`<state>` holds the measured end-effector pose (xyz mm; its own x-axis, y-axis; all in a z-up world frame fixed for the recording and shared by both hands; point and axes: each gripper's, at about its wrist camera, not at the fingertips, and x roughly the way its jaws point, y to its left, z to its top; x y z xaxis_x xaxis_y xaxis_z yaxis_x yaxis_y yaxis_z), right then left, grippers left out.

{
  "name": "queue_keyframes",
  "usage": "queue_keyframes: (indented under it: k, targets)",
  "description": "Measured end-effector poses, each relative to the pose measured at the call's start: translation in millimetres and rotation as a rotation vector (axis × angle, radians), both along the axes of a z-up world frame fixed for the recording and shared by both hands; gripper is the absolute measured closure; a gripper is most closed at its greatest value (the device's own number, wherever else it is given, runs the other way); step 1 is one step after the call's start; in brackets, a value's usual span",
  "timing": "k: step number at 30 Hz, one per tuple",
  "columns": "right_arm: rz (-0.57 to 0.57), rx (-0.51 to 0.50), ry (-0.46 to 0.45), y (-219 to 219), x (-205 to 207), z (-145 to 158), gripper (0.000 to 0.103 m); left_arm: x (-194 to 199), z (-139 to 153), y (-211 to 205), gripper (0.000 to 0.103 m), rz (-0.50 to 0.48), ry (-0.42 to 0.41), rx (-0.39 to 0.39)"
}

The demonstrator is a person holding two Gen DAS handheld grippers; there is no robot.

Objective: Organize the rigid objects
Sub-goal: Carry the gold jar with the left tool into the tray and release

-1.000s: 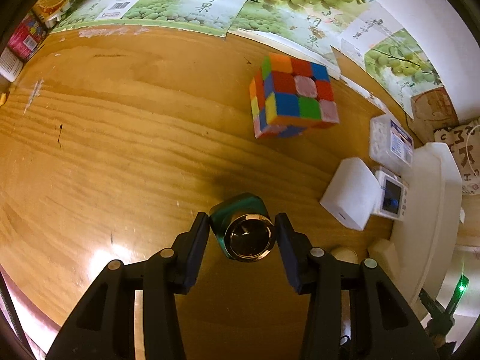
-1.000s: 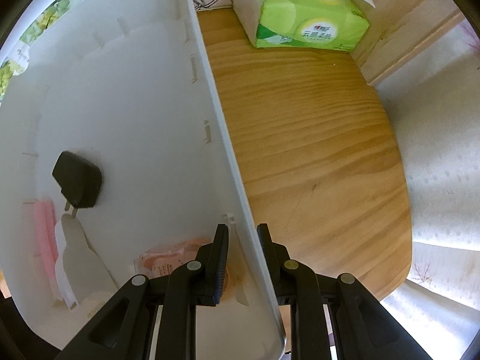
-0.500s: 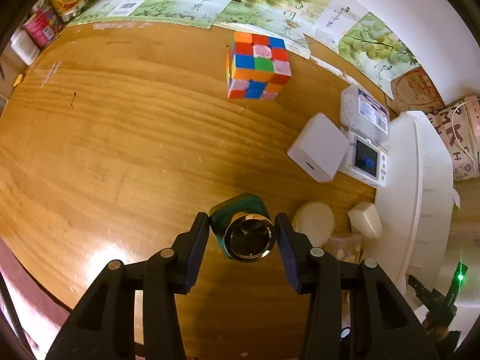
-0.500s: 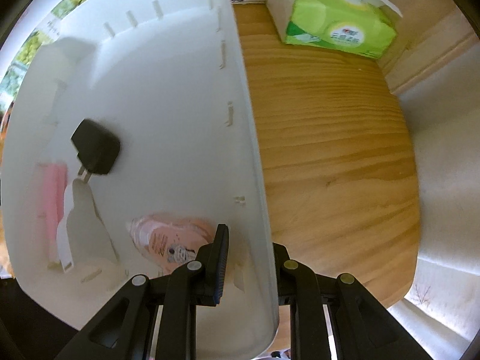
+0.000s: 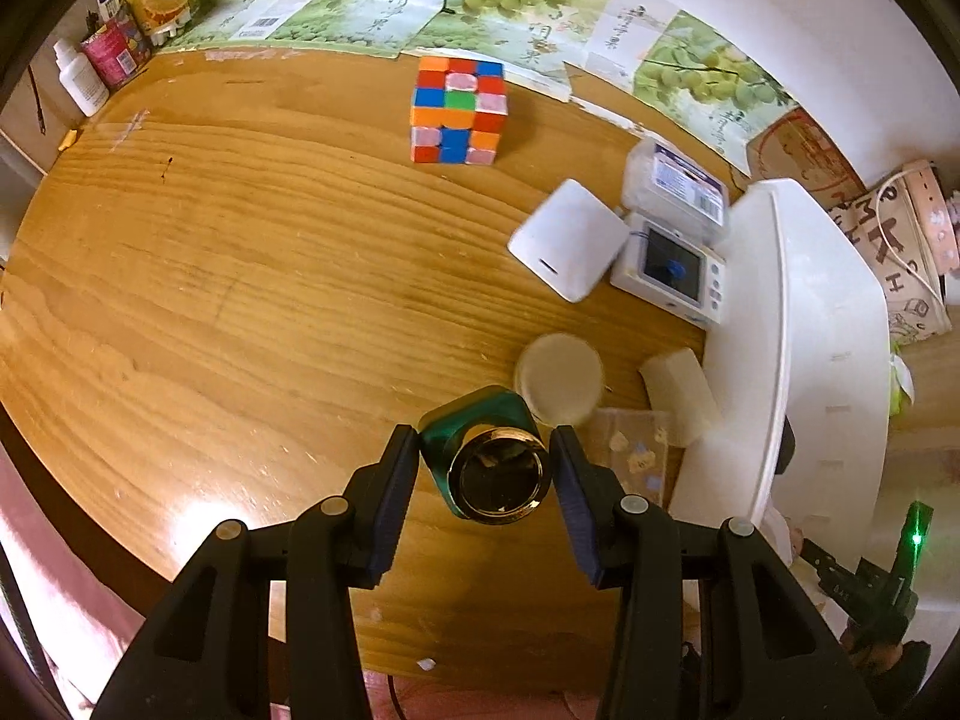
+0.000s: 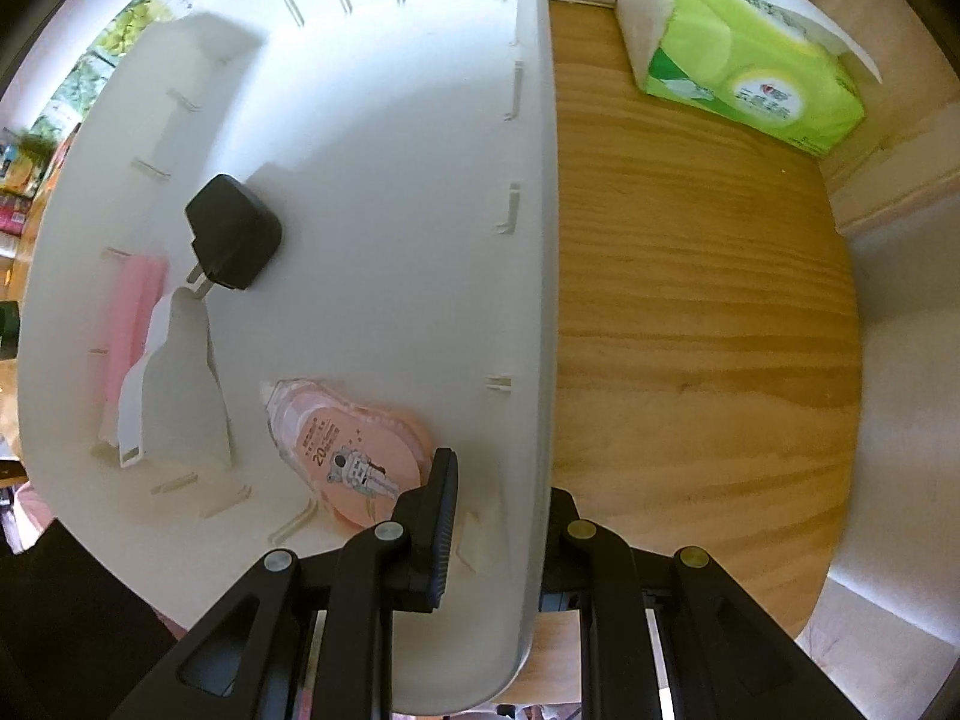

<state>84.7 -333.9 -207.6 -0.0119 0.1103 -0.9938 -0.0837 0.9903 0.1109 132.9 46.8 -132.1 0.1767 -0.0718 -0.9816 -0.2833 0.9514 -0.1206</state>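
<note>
Clamping green bottle (image 5: 480,438) left, bin wall (image 6: 534,324) right.

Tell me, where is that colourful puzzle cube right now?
In the left wrist view the puzzle cube sits toward the far side of the wooden table, just in front of the grape-printed cartons, apart from the white box to its right.

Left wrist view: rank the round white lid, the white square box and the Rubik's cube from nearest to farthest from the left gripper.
From the left gripper:
1. Round white lid, just beyond the fingertips, slightly right.
2. White square box, farther out on the right, beside the small screen device.
3. Rubik's cube, farthest, near the table's back edge.
</note>
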Motion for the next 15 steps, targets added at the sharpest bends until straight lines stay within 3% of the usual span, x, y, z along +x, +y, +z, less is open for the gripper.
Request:
queue_keyframes:
  k: [15]
  targets:
    - [0.112,0.051,-0.001,-15,5,-5,0.084,-20,32,-57,0.054,-0.002,-0.087,0.005]
